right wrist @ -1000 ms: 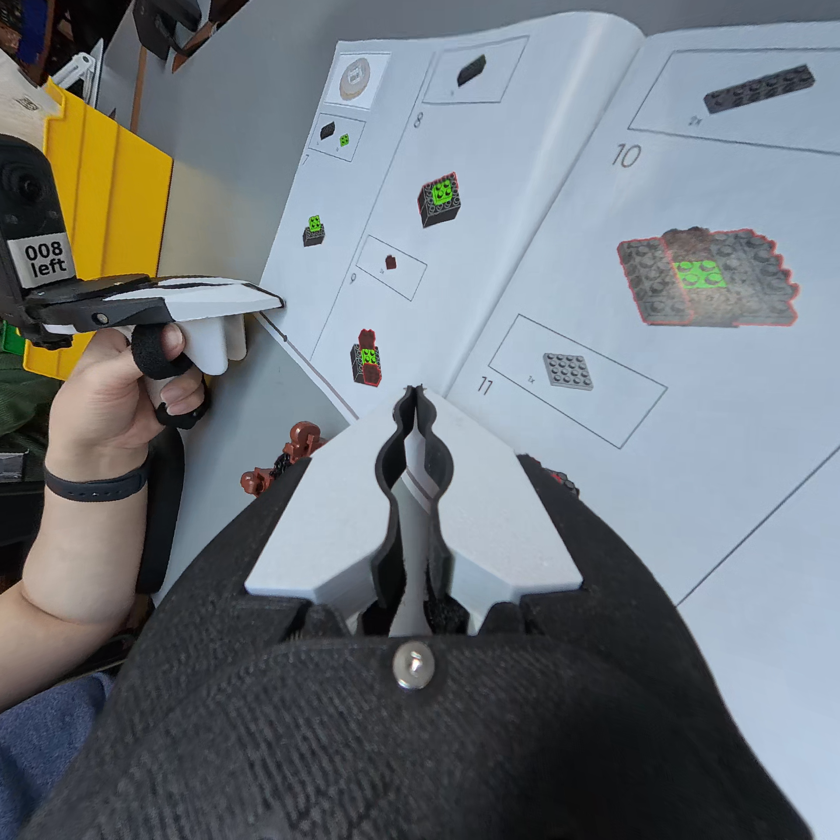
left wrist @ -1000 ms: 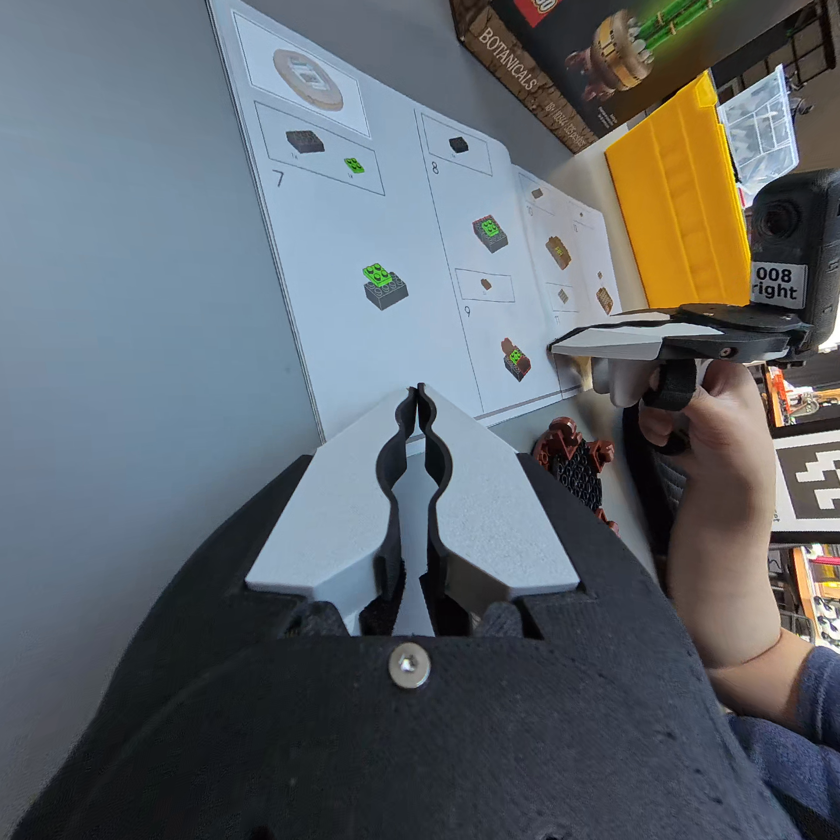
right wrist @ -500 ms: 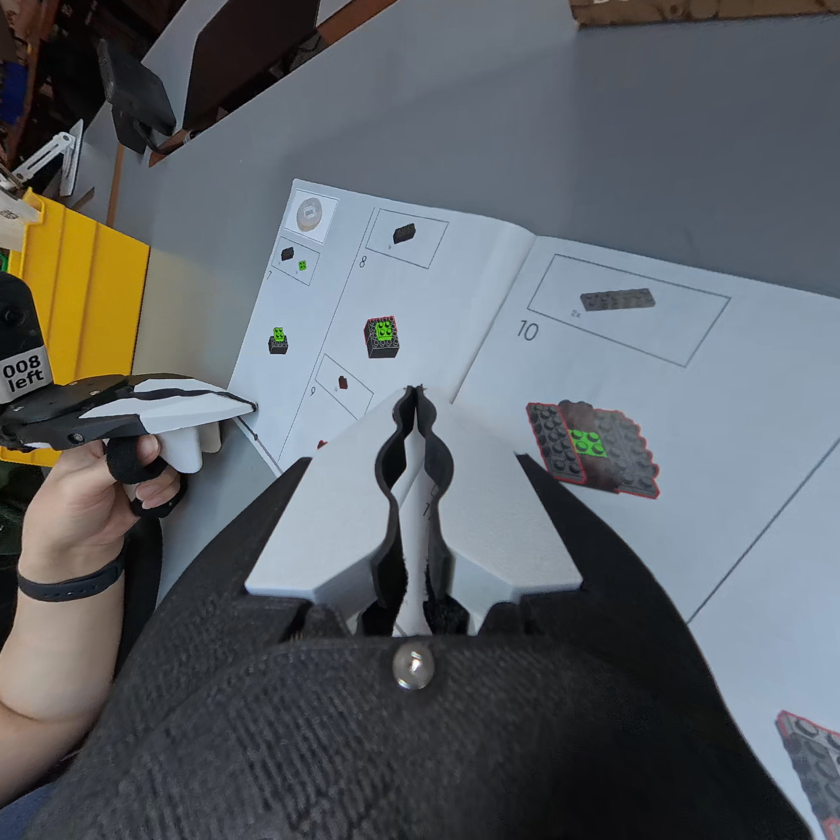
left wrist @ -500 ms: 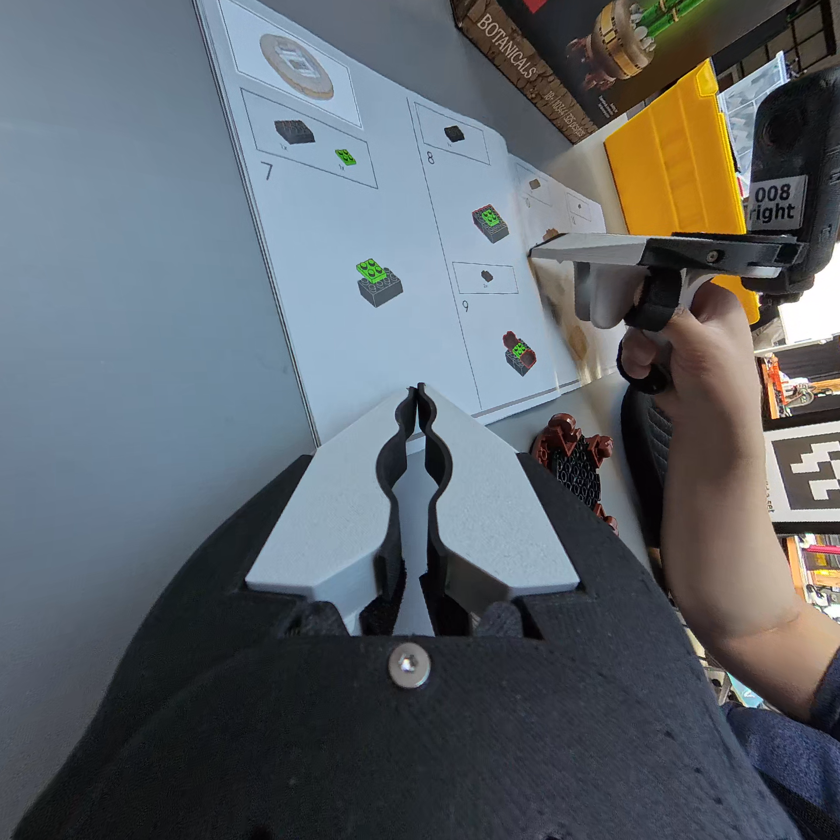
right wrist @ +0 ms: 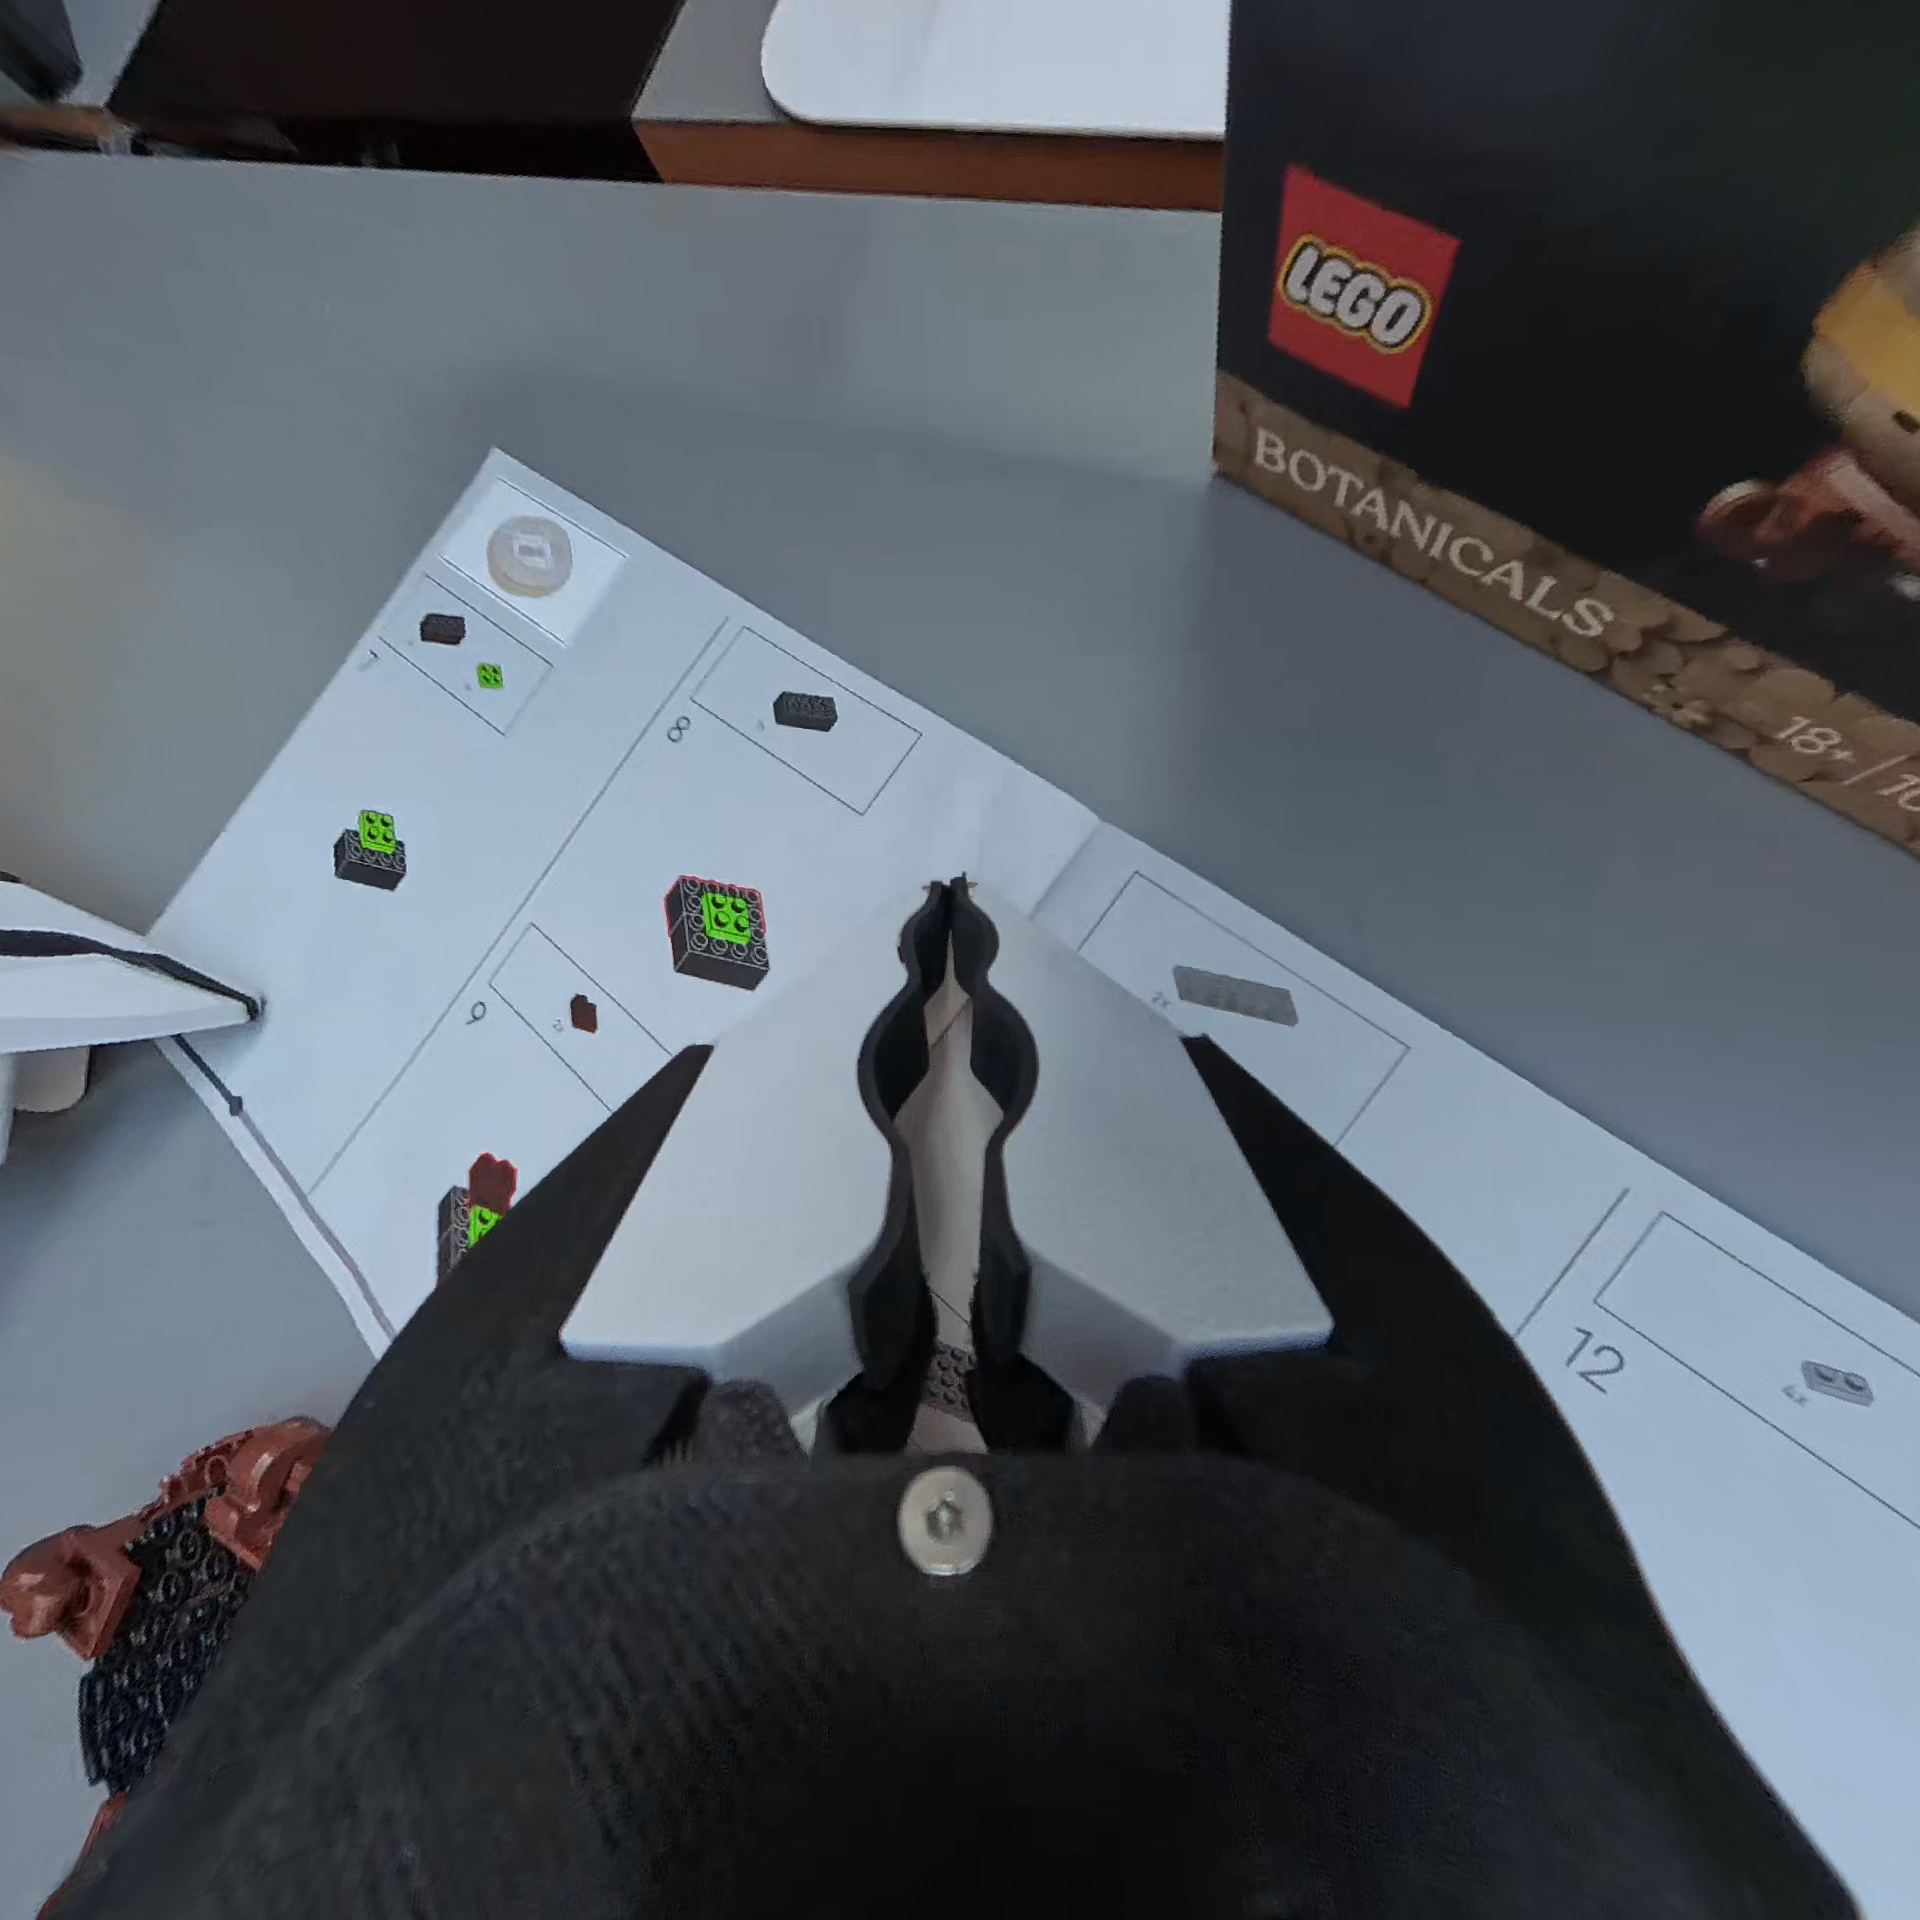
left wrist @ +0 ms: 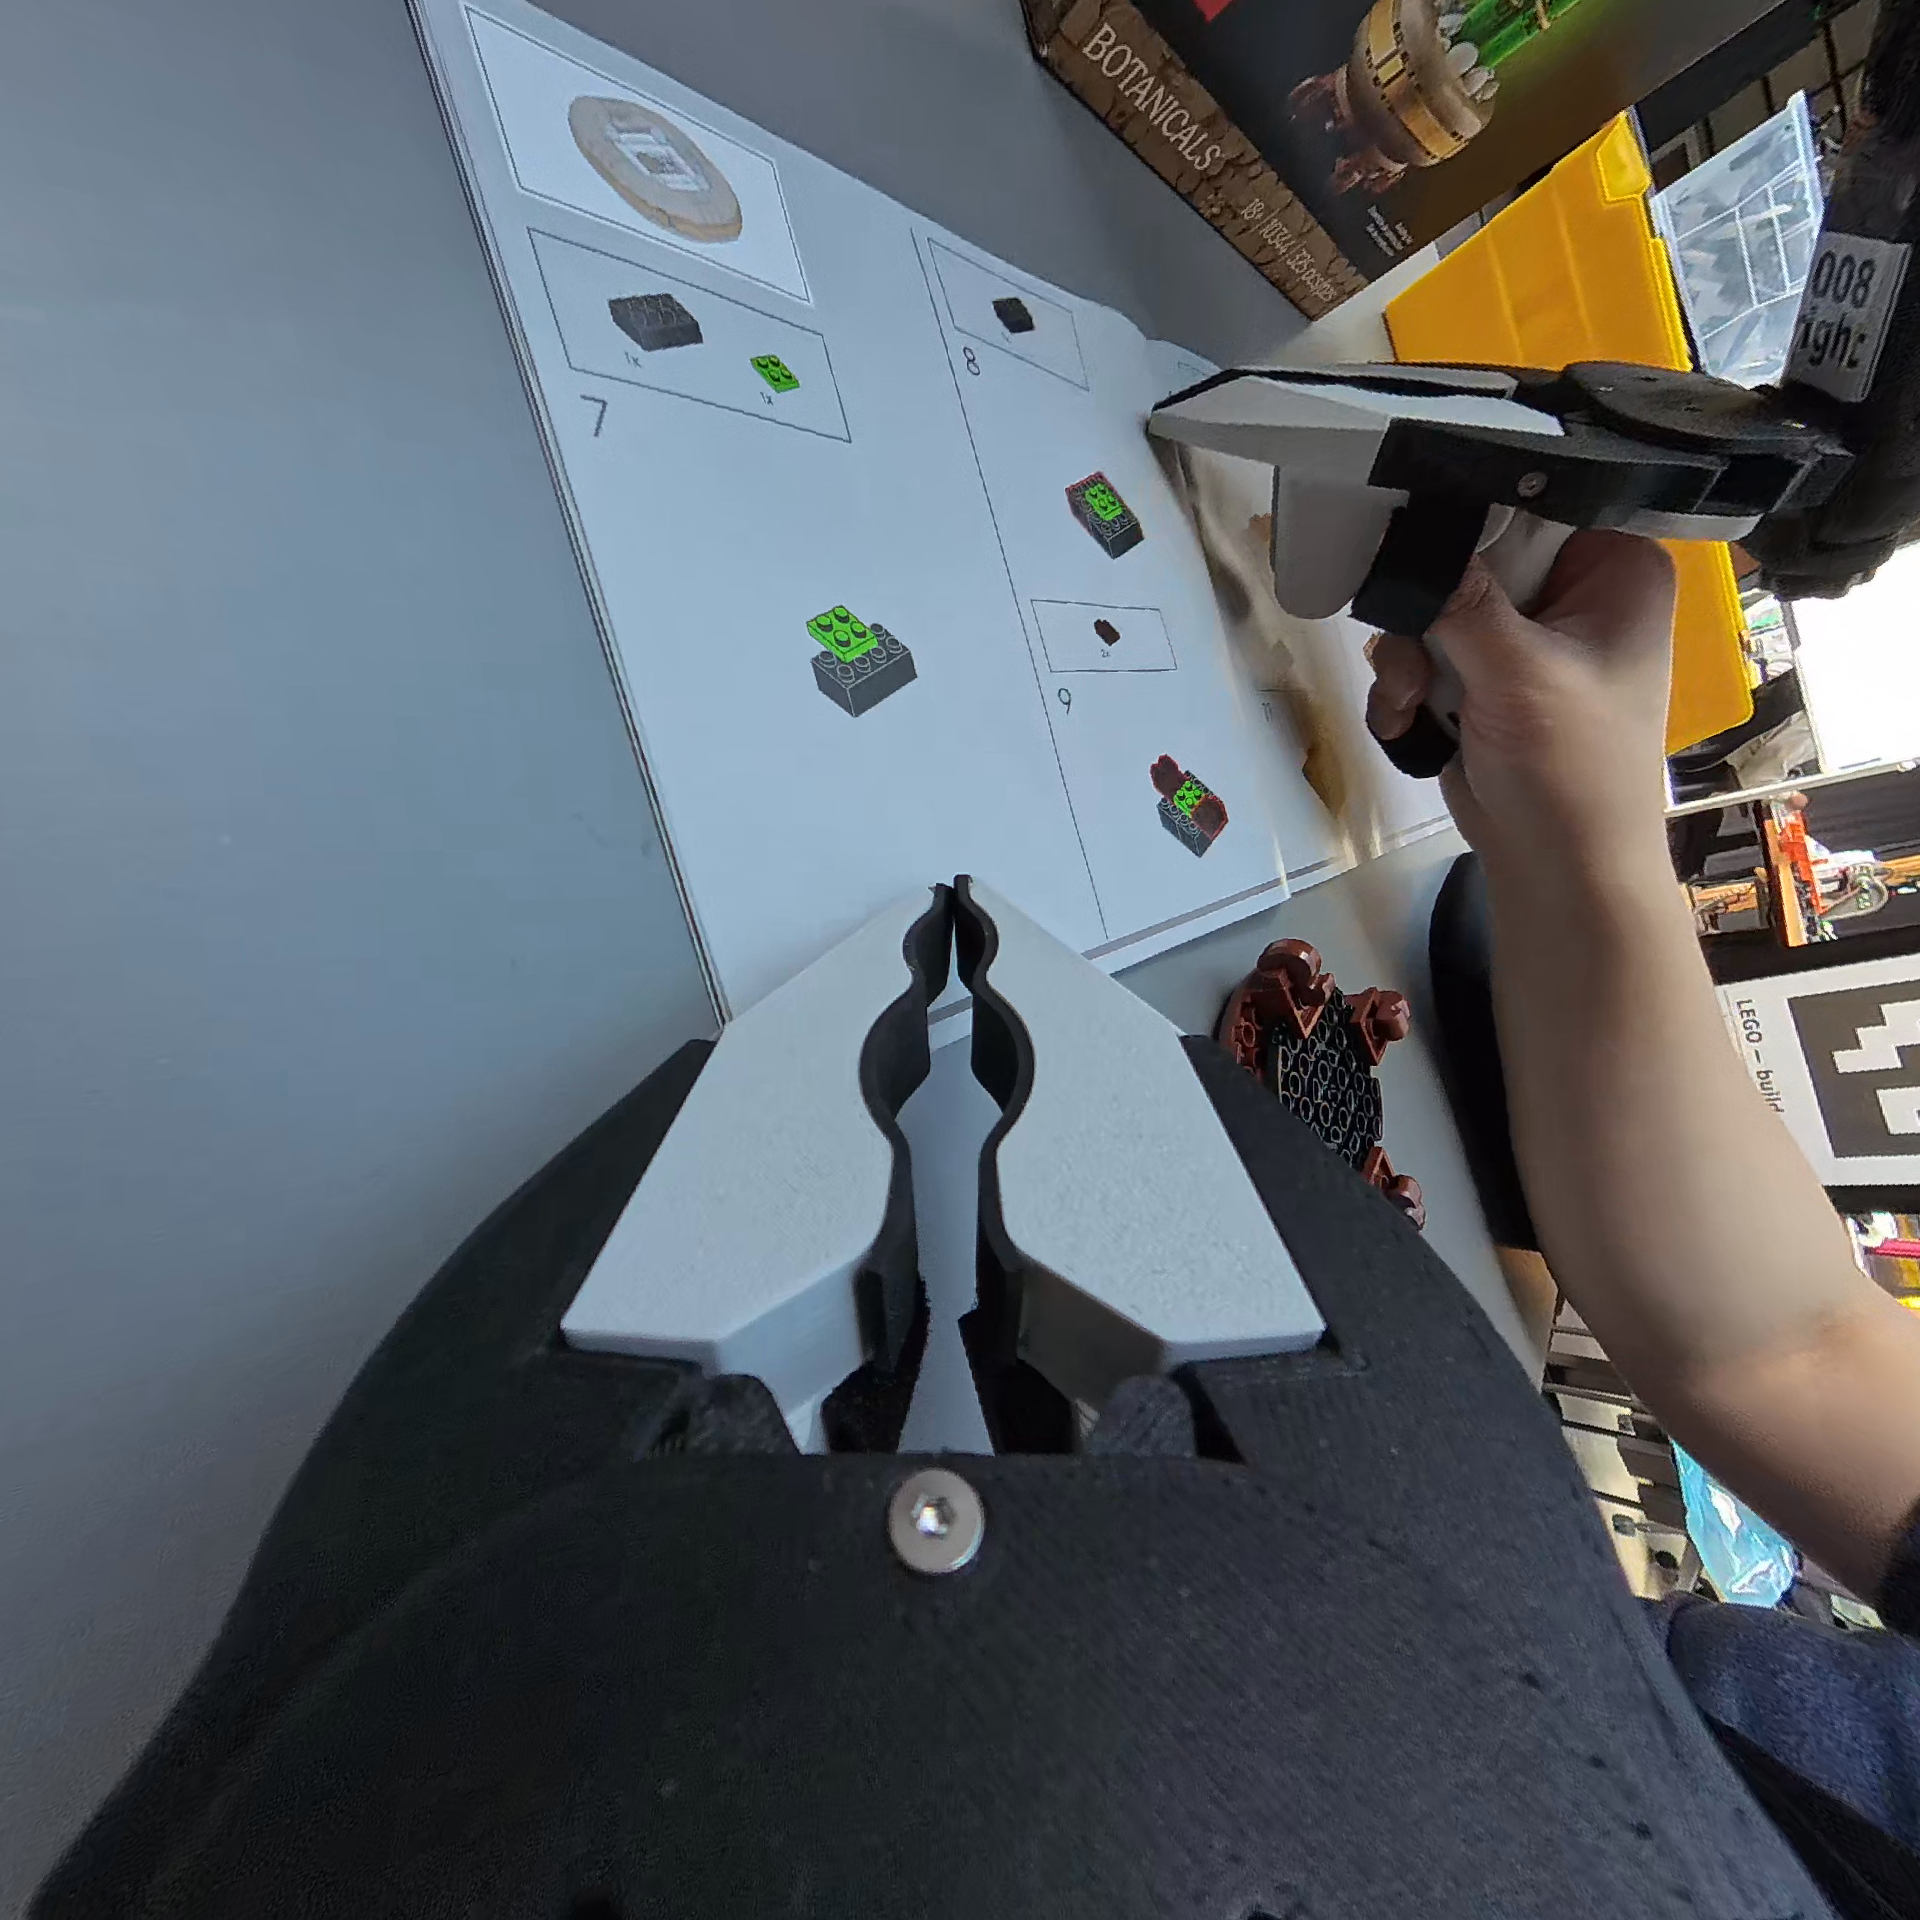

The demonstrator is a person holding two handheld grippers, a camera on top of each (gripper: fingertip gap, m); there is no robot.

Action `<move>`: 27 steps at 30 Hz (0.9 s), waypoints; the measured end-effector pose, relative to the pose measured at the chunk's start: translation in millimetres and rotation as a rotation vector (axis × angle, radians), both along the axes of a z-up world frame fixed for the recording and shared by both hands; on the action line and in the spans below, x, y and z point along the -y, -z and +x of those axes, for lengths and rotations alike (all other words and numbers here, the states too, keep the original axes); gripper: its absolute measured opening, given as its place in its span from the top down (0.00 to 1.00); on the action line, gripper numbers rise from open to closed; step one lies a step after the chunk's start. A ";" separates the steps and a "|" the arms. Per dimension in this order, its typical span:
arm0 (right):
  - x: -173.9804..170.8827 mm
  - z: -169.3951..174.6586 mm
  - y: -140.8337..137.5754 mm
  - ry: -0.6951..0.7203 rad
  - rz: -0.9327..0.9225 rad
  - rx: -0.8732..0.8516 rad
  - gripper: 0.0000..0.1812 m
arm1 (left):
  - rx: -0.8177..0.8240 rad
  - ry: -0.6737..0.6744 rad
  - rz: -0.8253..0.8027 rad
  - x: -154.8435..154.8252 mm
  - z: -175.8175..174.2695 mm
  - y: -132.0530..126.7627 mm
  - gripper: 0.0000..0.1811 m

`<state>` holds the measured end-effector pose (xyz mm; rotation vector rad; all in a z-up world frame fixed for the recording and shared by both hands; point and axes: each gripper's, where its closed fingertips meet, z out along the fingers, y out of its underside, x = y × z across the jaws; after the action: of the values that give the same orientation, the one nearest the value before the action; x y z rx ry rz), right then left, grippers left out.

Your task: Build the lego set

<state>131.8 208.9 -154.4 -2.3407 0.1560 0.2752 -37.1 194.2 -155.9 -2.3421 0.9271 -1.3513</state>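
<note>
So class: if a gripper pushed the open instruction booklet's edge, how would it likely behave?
The instruction booklet is thin paper lying flat on the grey table, so probably floppy and light: it would likely slide or buckle. Its pages may lift.

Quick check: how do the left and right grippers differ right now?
The left gripper points at the booklet's near edge, beside the brown-and-black lego assembly. The right gripper is over the booklet's centre fold, farther from that assembly. The left gripper is plainly empty; whether the right gripper pinches a page is unclear. Both have their jaws shut.
</note>
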 end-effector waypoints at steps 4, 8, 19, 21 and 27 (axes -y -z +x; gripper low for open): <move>-4.1 -21.2 -75.9 -0.121 0.313 0.035 1.00 | 0.006 -0.009 0.013 -0.6 -0.1 -0.8 1.00; 12.0 -18.5 -163.5 -0.146 0.730 0.326 0.74 | -0.006 0.000 0.037 0.2 0.2 -0.6 1.00; 64.4 -17.7 -157.0 -0.285 0.929 0.308 0.75 | 0.400 0.128 0.365 18.4 21.7 -78.9 0.91; 72.7 -13.0 -168.3 -0.248 1.012 0.397 0.75 | 0.443 0.149 0.467 18.5 18.8 -89.9 0.89; 82.9 15.9 -189.7 -0.051 1.102 0.585 0.60 | 0.385 -0.019 0.902 -20.0 -6.5 -112.9 0.71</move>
<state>147.6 126.0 35.3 -1.2438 -0.2838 -0.2637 -43.6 214.2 -42.9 -1.3575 1.0761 -1.0049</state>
